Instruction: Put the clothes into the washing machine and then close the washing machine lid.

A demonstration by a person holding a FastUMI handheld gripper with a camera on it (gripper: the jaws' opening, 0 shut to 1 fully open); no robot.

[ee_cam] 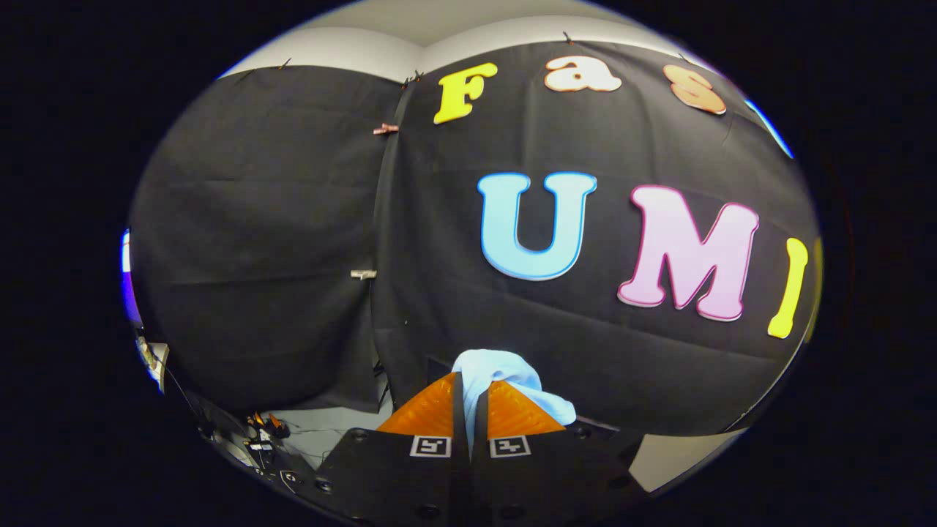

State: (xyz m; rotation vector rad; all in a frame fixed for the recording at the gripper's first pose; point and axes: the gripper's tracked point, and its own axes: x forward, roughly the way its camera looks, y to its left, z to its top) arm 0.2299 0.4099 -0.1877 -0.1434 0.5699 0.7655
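Cloth, pale blue and bunched, sits pinched between the orange fingers of the gripper, which are pressed nearly together on it. Most of the garment seems hidden behind the fingers; only a crumpled top and right fold show.

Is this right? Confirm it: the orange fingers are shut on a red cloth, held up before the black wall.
Not quite. The gripper view shows the cloth is pale blue, not red. The rest stands: both orange fingers are shut on it, held up before the black wall.
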